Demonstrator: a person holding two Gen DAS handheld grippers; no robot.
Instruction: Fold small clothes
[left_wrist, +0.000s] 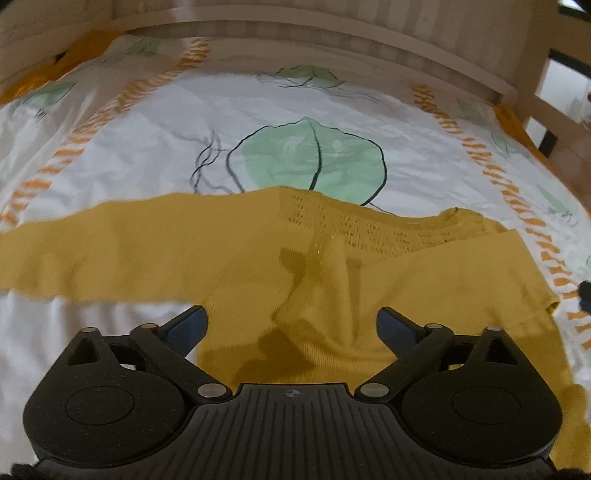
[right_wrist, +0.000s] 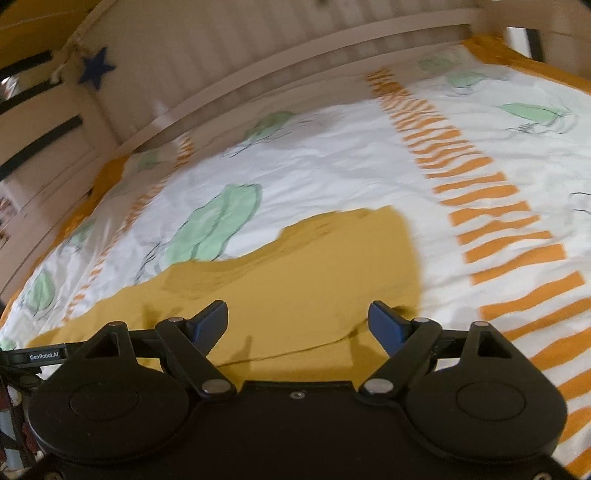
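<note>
left gripper (left_wrist: 291, 325) wide open, nothing held, up over a yellow top (left_wrist: 332, 280). one sleeve (left_wrist: 92, 254) stretched flat far off to its left, holey neck part (left_wrist: 369, 229) just ahead. right gripper (right_wrist: 297, 326) wide open too, nothing held, over the yellow top (right_wrist: 295, 280). leafy sheet (right_wrist: 332, 162) under all, wooden rail (right_wrist: 258, 92) far ahead.

Mustard-yellow knitted sweater (left_wrist: 332, 280) spread flat on a leaf-printed white bedsheet (left_wrist: 147, 147).

The left gripper (left_wrist: 291, 325) hovers over the sweater's body with its blue-padded fingers (left_wrist: 188, 326) spread wide apart, nothing between them. One sleeve stretches straight out to the left; the other lies folded in over the right side. An openwork knit band runs below the neckline. A pale wooden bed rail (left_wrist: 332, 40) curves along the far edge of the sheet.
</note>
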